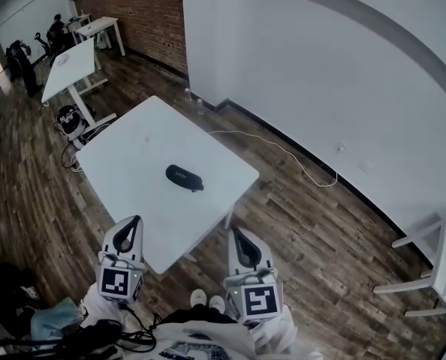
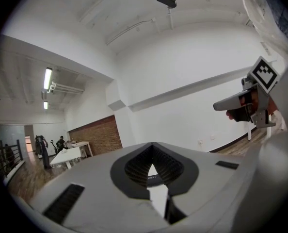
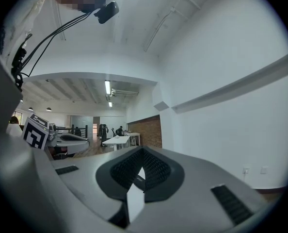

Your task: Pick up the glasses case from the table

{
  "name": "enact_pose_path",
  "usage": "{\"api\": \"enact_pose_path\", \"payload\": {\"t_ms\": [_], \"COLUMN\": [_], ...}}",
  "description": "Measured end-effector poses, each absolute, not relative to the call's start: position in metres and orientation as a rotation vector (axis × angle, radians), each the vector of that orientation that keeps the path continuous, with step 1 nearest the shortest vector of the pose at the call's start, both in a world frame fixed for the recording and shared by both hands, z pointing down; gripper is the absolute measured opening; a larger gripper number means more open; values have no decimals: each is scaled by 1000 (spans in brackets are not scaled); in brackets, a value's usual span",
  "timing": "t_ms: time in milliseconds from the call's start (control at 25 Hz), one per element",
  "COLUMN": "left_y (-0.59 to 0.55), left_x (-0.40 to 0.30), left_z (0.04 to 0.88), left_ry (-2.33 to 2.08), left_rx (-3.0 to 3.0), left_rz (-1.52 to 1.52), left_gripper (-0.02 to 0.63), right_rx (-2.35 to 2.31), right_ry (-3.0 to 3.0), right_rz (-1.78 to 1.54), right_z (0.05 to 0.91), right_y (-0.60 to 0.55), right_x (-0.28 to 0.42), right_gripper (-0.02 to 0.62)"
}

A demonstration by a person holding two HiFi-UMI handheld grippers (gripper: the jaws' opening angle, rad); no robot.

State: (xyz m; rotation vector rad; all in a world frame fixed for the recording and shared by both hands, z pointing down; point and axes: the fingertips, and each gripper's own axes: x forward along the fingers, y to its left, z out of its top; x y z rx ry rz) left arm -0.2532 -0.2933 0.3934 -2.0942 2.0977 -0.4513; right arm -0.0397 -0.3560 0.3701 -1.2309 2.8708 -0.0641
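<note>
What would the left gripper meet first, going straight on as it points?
Probably nothing near: held level, the left gripper seems to clear the white rectangular table, reaching only the far white wall.

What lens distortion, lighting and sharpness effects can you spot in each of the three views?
Head view: wide lens bends the wall; glasses case sits sharp on the white table. Left gripper view: fisheye circle with black corners, ceiling lamp glaring. Right gripper view: same black corners, bright strip light.
</note>
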Motion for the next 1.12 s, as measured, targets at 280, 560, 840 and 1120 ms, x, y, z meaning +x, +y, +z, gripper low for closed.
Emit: {"api": "enact_pose_path", "payload": {"t_ms": [280,560,840,1120], "left_y": [-330,-404,-475,-522], "left_x": [-254,-258,-272,-292], "left_z": [414,496,597,679], "left_ry": [2073,1648,1236,784], "left_rx": [-2209,-2350,-2277,-2112], "left_rz": [-513,-931,-1389,-1819], "left_gripper": [44,219,376,479], "right_rx": [-1300,-1404,-1573,-1688], "right_ry": [2868,2880,2876,2877], "right_rz": [-94,-118,-171,-200], "right_z": [379,397,417,432], "right_y": [-377,-392,-396,-386], "right_x": [-38,-20,15,30], "right_gripper": [-3,-3,-3,-3]}}
